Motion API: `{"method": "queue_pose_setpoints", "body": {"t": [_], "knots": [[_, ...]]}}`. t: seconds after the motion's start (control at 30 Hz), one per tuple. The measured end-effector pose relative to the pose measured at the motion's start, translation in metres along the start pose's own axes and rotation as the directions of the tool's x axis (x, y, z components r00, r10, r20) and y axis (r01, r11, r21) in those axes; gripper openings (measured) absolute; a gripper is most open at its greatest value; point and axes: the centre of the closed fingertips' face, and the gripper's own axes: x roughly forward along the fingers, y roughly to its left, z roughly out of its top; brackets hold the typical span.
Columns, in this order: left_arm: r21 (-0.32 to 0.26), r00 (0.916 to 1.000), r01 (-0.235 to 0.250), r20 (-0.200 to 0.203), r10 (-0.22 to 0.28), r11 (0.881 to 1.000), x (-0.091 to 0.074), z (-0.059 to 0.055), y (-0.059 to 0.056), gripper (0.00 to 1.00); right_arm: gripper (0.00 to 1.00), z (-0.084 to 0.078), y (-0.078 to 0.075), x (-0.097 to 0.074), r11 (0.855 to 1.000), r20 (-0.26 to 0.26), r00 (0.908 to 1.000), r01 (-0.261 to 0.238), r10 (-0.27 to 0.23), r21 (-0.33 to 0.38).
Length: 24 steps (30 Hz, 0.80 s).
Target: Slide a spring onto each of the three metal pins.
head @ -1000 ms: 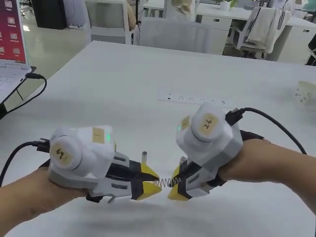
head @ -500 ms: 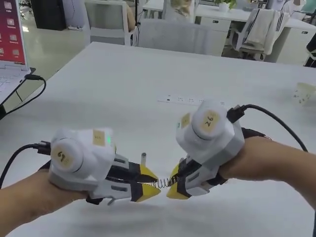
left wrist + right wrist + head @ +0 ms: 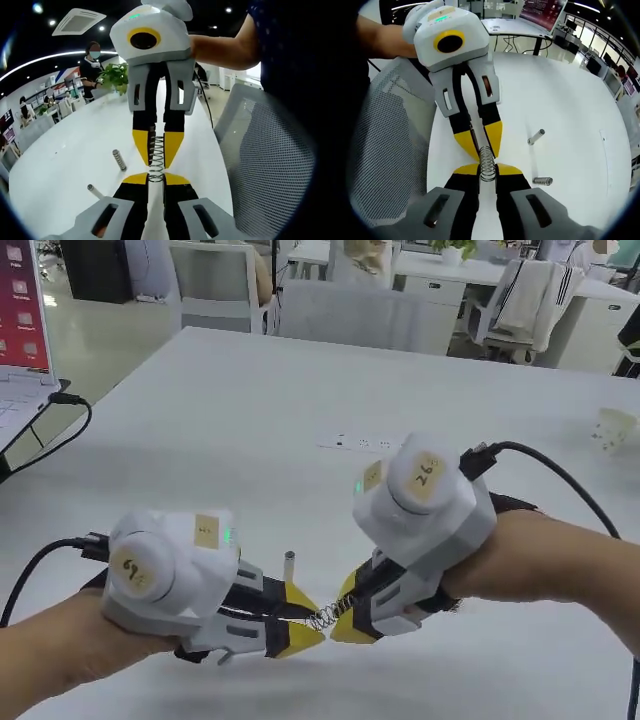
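A small coil spring (image 3: 322, 618) bridges the tips of both grippers just above the white table (image 3: 250, 420). My left gripper (image 3: 308, 626) is shut on a thin metal pin (image 3: 474, 131) that runs into the spring (image 3: 487, 162). My right gripper (image 3: 340, 624) is shut on the spring (image 3: 156, 150) and faces the left one tip to tip. Behind them a bare pin (image 3: 290, 563) stands upright on the table. In the gripper views that bare pin (image 3: 536, 136) and a pin wearing a spring (image 3: 542, 180) (image 3: 119, 160) lie off to one side.
A white power strip (image 3: 395, 443) lies mid-table beyond the grippers. A laptop (image 3: 20, 340) with a black cable (image 3: 60, 430) sits at the left edge. A small white object (image 3: 618, 427) rests at the far right. Chairs (image 3: 350, 310) stand beyond the table's far edge.
The right gripper has edged closer to the left one, so less of the spring shows between the tips. Both hands have sunk slightly in the picture.
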Motion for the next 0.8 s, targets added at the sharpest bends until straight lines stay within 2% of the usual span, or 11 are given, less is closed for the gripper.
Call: {"method": "queue_pose_setpoints", "body": {"t": [0.47, 0.8], "knots": [[-0.016, 0.9999, 0.005, 0.010, -0.005, 1.000, 0.000, -0.001, -0.001, 0.02, 0.09, 0.014, 0.003, 0.001, 0.999, -0.004, 1.0000, -0.008, 0.007, -0.040], [-0.018, 0.9998, 0.010, 0.015, -0.010, 1.000, 0.002, -0.001, -0.002, 0.02, 0.09, 0.015, 0.003, 0.002, 0.998, -0.024, 0.9996, -0.013, 0.012, -0.058]]}}
